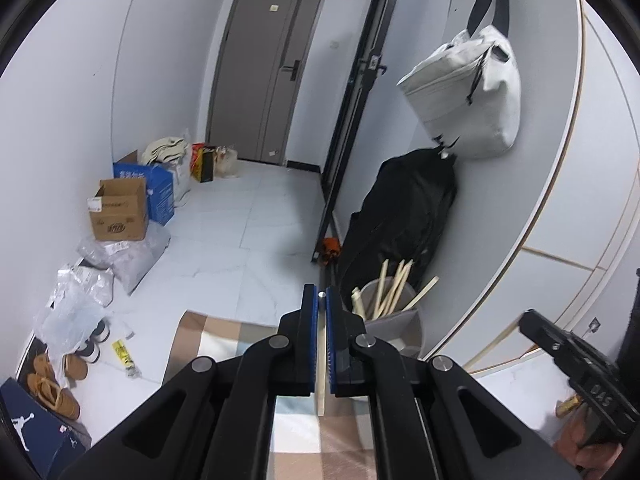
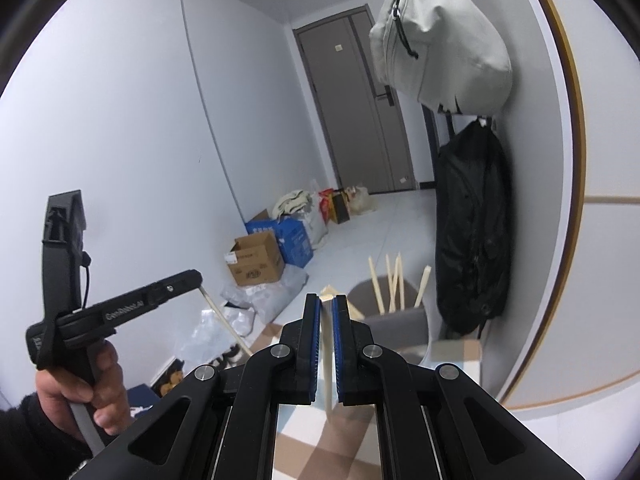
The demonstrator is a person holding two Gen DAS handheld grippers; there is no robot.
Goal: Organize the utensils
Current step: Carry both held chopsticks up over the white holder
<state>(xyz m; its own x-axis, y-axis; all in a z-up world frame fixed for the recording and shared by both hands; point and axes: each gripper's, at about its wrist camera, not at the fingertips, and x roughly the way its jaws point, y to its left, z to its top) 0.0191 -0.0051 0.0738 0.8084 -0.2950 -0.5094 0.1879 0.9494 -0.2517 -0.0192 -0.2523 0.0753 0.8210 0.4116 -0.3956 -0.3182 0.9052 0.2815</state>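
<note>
Both grippers, L (image 1: 322,300) & R (image 2: 327,304), each pinching one chopstick (image 1: 321,376) near holder (image 1: 394,320); next: lowering both in w/ the rest.

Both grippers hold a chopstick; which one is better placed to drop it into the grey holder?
Probably the right gripper: the grey utensil holder sits close past its fingertips. The left gripper looks slightly farther off.

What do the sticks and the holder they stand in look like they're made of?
The chopsticks look like pale, unvarnished wood or bamboo: matte cream, square-cut ends. The holder looks like smooth grey plastic with a matte finish, though ceramic can't be ruled out.
</note>
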